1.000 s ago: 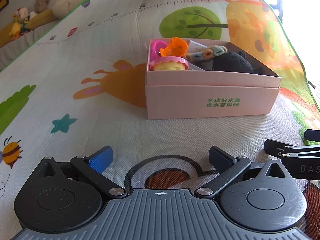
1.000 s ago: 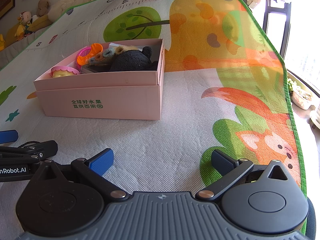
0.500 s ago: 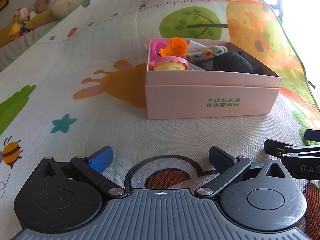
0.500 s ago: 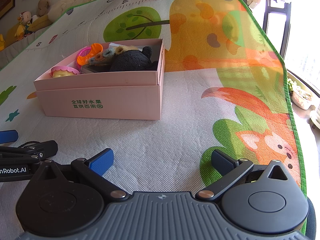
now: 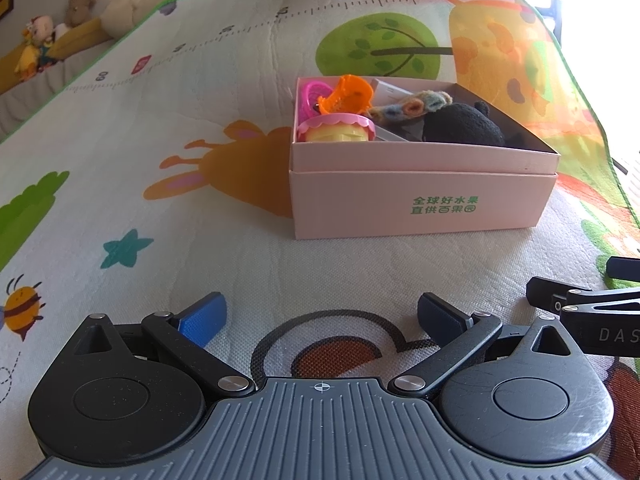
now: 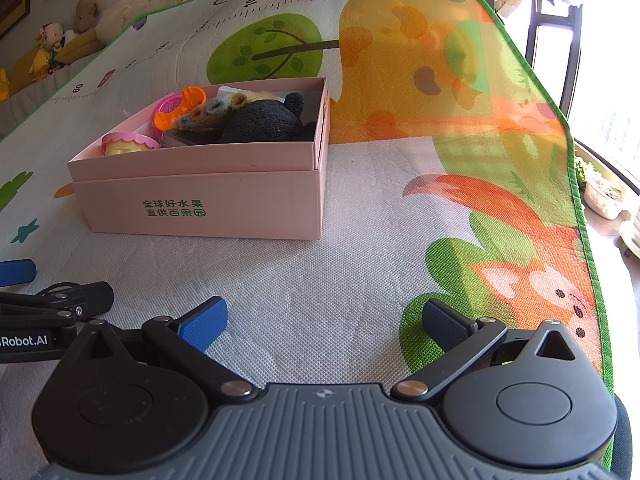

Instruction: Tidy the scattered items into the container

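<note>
— Both sets of tongs are released on my end. The left tongs (image 5: 322, 318) sit low over the printed cartoon play mat (image 5: 160, 128), blue pads spread wide with nothing between them. The right tongs (image 6: 324, 322) are the same, spread and empty.

— Where is the container from where you sit?

— In my left wrist view the pale pink cardboard box with green lettering (image 5: 420, 204) stands on the mat at about one o'clock, well apart from the tongs. In my right wrist view it lies at about eleven o'clock.

— What is inside it?

— I see a black plush toy (image 5: 460, 128) at the right end, a strip of knitted fabric in muted blue, orange and tan (image 5: 412, 106) lying just beside it, an orange plastic piece (image 5: 348, 94) and a bright pink plastic ring (image 5: 312, 94) at the far left corner, and a yellow toy cake with a pink scalloped top (image 5: 338, 130) in the near left corner. I can also make out a flat grey thing (image 6: 180, 136) under the knitted strip, though I cannot tell what it is.

— Do the two tongs see each other?

— Yes. The right set shows at three o'clock in my left view, the left set at nine o'clock in my right view, side by side. Soft toys (image 5: 40, 44) sit beyond the mat's far left edge.
</note>
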Demonstrator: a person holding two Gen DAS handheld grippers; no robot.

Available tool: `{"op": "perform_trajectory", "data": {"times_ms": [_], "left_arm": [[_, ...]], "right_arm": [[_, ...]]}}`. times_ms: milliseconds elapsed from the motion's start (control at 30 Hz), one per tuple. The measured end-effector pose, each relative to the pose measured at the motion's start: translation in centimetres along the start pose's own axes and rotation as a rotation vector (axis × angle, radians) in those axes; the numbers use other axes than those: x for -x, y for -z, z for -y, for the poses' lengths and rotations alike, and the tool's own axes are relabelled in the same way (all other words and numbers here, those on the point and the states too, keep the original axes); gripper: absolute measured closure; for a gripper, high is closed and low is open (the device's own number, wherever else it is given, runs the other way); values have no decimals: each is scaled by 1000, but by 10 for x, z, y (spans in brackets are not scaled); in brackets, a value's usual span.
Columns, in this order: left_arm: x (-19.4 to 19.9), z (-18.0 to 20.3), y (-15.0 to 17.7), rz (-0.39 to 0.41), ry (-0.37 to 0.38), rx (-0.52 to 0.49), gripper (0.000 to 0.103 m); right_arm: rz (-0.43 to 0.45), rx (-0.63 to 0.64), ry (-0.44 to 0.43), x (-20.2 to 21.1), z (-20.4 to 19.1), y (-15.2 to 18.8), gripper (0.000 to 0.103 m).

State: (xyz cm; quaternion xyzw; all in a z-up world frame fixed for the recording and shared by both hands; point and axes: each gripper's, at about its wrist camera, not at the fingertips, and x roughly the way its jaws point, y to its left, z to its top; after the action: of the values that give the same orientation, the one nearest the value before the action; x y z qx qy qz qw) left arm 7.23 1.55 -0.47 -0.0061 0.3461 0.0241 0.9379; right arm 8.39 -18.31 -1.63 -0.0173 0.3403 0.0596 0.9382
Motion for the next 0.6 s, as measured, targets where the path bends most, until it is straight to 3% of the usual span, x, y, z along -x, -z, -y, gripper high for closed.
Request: {"op": "perform_trajectory", "data": {"times_ms": [133, 600], "left_arm": [[4, 1, 1, -32, -6, 10, 0], [9, 2, 4, -28, -2, 12, 0]], "right_arm": [[0, 0, 0, 0, 0, 0, 0], [0, 0, 0, 0, 0, 0, 0]]}}
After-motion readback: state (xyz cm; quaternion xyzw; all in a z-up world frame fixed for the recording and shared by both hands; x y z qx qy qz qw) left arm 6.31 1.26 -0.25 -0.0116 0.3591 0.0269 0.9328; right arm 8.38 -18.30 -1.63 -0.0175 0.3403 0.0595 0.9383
